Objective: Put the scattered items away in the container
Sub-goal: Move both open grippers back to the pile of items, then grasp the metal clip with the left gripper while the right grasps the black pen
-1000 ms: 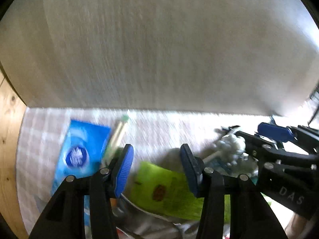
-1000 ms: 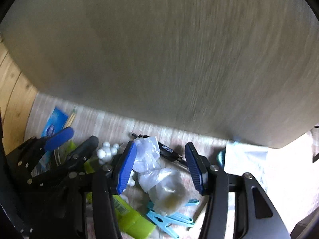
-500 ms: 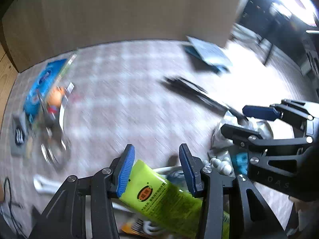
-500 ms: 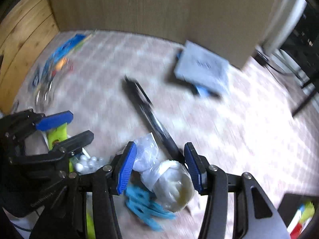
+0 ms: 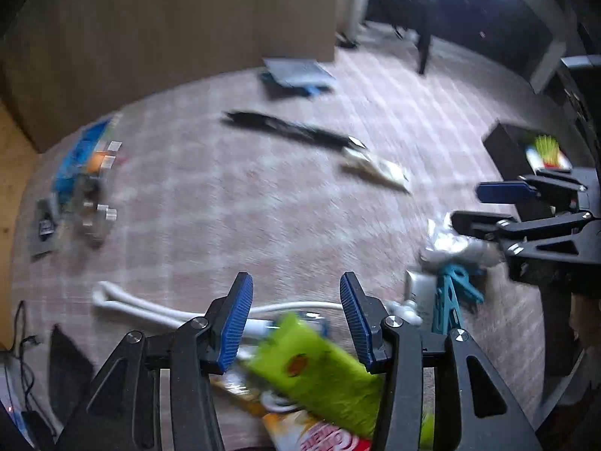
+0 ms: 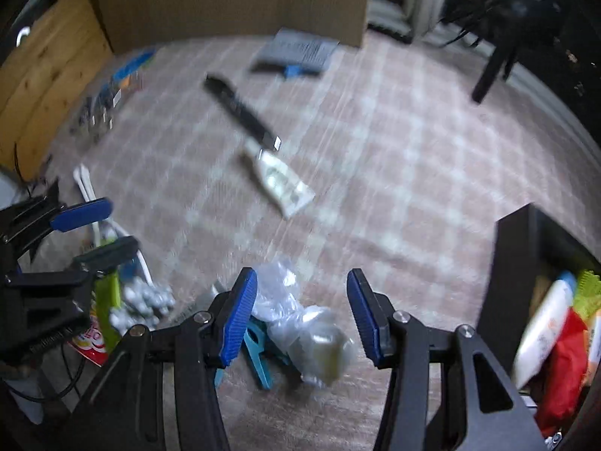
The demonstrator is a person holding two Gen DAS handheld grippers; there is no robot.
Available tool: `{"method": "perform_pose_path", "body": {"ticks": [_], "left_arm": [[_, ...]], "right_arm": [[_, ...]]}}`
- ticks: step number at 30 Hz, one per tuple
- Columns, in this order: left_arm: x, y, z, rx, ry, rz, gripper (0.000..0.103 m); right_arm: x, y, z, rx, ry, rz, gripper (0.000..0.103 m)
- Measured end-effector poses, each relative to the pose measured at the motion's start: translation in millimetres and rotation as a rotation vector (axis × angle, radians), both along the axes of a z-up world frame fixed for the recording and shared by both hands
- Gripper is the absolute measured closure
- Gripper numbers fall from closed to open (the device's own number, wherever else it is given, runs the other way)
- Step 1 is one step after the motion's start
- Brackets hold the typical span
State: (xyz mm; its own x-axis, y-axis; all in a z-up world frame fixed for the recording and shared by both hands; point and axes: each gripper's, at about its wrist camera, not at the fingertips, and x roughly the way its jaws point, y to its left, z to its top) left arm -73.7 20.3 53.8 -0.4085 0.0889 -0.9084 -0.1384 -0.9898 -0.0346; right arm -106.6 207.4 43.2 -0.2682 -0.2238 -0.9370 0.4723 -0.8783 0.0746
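Note:
My left gripper (image 5: 295,276) has a lime-green packet (image 5: 315,368) between its blue pads. The packet hangs blurred toward the bottom of the view while the jaws are opening. From the right wrist view the packet (image 6: 107,300) shows under the left gripper (image 6: 124,222). My right gripper (image 6: 300,271) is shut on a crumpled clear plastic bag (image 6: 300,323) with a pale lump inside. A black box (image 6: 514,263) with several packets in it stands on the rug at the right. In the left wrist view the box (image 5: 507,143) lies beyond my right gripper (image 5: 465,205).
Teal clothes pegs (image 5: 450,297) show under the bag. A white cable (image 5: 142,310) and an orange snack packet (image 5: 319,432) lie below the left gripper. Farther off lie a long black item (image 5: 285,129), a white sachet (image 6: 281,184), a grey booklet (image 5: 293,69) and blue packets (image 5: 79,158) by a cardboard wall (image 5: 169,37).
Both grippers pulled back from the cardboard wall and swung right, the green packet and the bag staying between their jaws. The black box came into view.

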Motion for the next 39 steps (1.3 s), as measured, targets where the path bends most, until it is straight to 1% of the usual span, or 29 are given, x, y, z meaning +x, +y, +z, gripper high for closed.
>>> {"method": "perform_pose_path", "body": {"ticks": [3,4,5,8,9,11,13,15,18,19,22,27,31,36,39], "left_arm": [[-6.5,-37.6,13.2,-0.014,0.029,0.093,0.057],[-10.0,-52.5,16.0,-0.021,0.03,0.134,0.057],[-15.6,-61.6,15.0,-0.023,0.027,0.167,0.057],[-32.2,-97.7,13.4,-0.014,0.009,0.253,0.056],[-38.6,-106.3,11.5,-0.01,0.001,0.271,0.056],[-45.2,-121.8,8.5,-0.002,-0.009,0.302,0.052],[-53.2,-133.1,6.1,-0.001,-0.005,0.326,0.052],[-64.6,-144.0,-0.2,-0.017,-0.016,0.347,0.052],[-78.7,-159.5,-11.9,-0.017,-0.047,0.377,0.057],[-81.9,-164.0,-14.2,-0.012,-0.054,0.384,0.059],[-91.2,-171.9,-23.1,0.012,-0.083,0.386,0.06],[-104.2,-177.2,-35.0,0.023,-0.11,0.386,0.06],[-109.7,-175.9,-45.9,0.001,-0.135,0.38,0.068],[-111.8,-176.7,-55.3,0.001,-0.153,0.384,0.073],[-113.3,-176.6,-57.1,-0.007,-0.152,0.382,0.076]], "right_arm": [[-8.9,4.9,19.6,-0.063,0.029,-0.027,0.054],[-13.5,-1.4,23.3,-0.076,0.04,-0.029,0.054],[-16.0,-12.4,22.6,-0.075,0.048,-0.028,0.054],[-21.5,-17.1,30.7,-0.069,0.071,-0.011,0.054],[-26.1,-25.0,29.7,-0.07,0.072,-0.004,0.054],[-35.5,-45.3,25.7,-0.068,0.067,0.006,0.054],[-42.5,-49.2,28.2,-0.081,0.055,0.017,0.054],[-50.5,-56.8,29.2,-0.078,0.05,0.037,0.054],[-63.3,-67.7,24.1,-0.039,0.05,0.066,0.057],[-66.2,-69.3,22.6,-0.038,0.039,0.074,0.057],[-76.3,-81.3,14.4,-0.035,0.006,0.097,0.057],[-89.9,-100.6,-1.5,0.0,-0.026,0.138,0.058],[-99.9,-109.7,-14.3,0.03,-0.037,0.143,0.058],[-107.0,-118.0,-29.0,0.055,-0.058,0.156,0.059],[-109.3,-124.7,-38.5,0.078,-0.064,0.171,0.063]]}}
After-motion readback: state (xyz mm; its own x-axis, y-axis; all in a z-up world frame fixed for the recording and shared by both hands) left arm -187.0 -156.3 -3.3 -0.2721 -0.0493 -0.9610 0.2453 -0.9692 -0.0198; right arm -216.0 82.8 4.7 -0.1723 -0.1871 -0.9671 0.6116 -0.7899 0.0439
